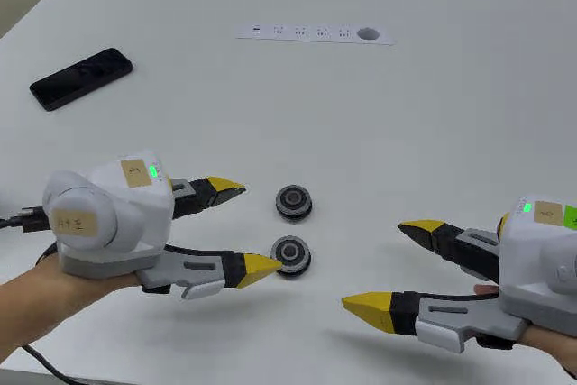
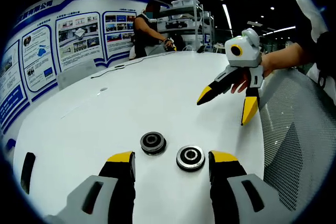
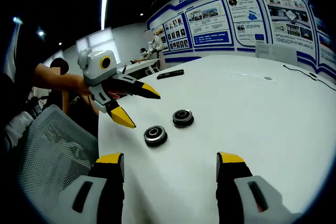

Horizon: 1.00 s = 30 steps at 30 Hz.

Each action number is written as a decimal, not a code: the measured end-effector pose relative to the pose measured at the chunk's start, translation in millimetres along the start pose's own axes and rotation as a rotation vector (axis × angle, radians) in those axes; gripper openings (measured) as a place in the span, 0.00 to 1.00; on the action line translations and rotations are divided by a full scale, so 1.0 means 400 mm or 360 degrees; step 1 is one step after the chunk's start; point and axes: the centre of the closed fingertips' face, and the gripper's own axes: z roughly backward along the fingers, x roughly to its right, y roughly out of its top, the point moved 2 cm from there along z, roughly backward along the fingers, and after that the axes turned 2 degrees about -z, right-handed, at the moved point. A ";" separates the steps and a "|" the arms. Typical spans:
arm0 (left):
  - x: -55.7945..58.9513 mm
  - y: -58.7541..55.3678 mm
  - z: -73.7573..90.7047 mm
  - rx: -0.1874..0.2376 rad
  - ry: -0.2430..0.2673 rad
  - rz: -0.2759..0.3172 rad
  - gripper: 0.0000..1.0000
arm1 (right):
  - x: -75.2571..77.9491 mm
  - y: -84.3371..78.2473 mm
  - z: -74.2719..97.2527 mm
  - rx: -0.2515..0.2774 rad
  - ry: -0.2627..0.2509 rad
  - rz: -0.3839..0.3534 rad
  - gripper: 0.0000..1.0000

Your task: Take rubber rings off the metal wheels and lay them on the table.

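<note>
- The near wheel and the far wheel lie flat on the white table, just beside each other but apart, with their axles pointing straight up.
- Each wheel carries a dark rubber ring around its rim (neither ring is off).
- The left gripper points right. Its jaws are spread wide and hold nothing, and the near wheel sits just ahead of their tips.
- The right gripper points left, also spread wide and empty, well apart from both wheels.
- A black phone lies at the far left.
- A socket strip sits in the tabletop beyond.
</note>
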 end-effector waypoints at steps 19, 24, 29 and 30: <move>0.035 -0.027 -0.049 -0.0103 -0.0143 -0.0042 0.31 | 0.011 -0.014 0.007 0.0059 0.0007 -0.0135 0.63; 0.049 -0.021 -0.057 -0.0120 -0.0171 -0.0050 0.30 | 0.006 -0.023 0.000 0.0026 0.0019 -0.0117 0.62; 0.052 -0.019 -0.064 -0.0148 -0.0176 -0.0068 0.28 | 0.000 -0.023 -0.004 0.0024 0.0037 -0.0119 0.61; 0.052 -0.021 -0.066 -0.0159 -0.0175 -0.0075 0.28 | -0.001 -0.025 -0.004 0.0018 0.0040 -0.0117 0.61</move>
